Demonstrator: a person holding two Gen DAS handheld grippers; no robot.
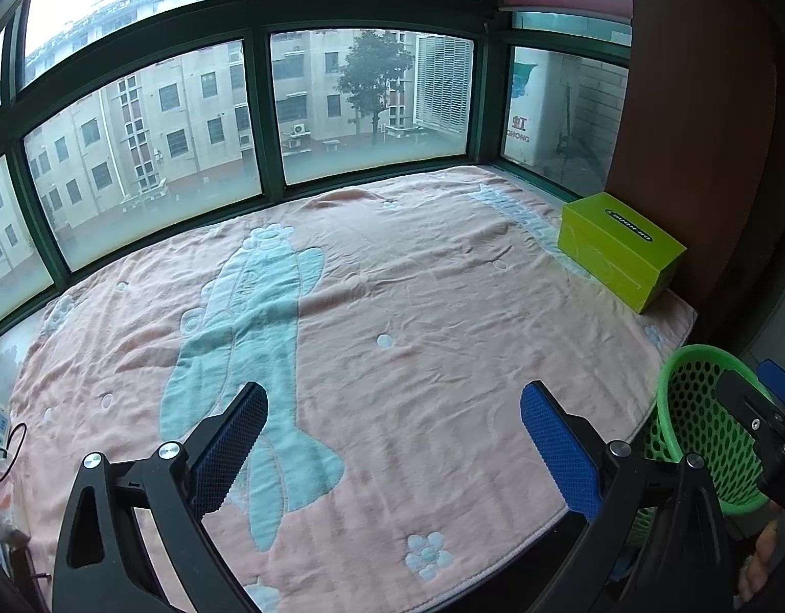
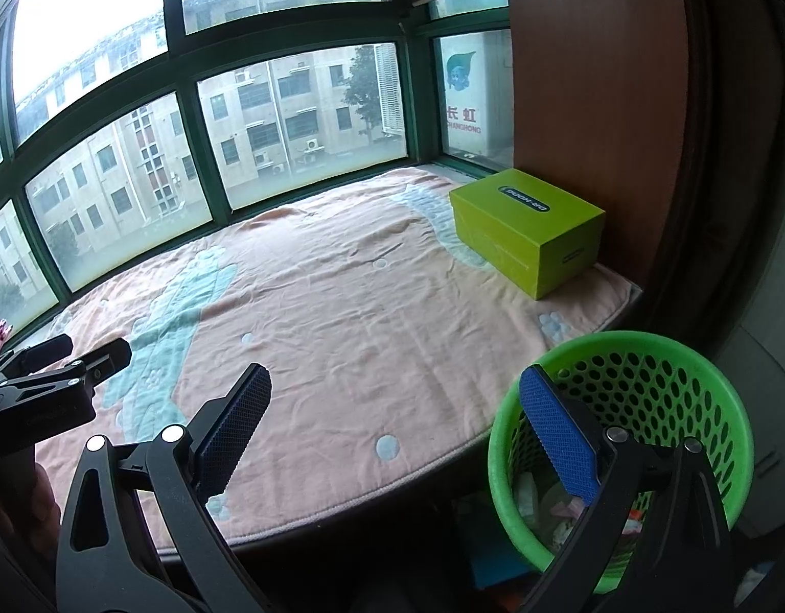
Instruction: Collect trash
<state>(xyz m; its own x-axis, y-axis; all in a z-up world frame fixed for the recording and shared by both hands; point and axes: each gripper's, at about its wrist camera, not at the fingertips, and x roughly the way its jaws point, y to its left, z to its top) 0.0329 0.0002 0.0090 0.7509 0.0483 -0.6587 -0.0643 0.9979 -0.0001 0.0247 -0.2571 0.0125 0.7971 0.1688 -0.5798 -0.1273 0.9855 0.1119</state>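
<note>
Both the left gripper [image 1: 392,439] and right gripper [image 2: 397,434] hover spread and empty over the bare blanket [image 1: 392,281], trash already lying in the green basket [image 2: 648,357], so a careless sweep could tip it.

Blanket [image 2: 341,306] covers the ledge right up against the window [image 2: 300,117] behind it. Box [image 2: 530,227] sits on the blanket's far right corner. Bin [image 2: 699,357] stands below the near right edge, with what looks like scraps [image 2: 551,505] inside.
</note>
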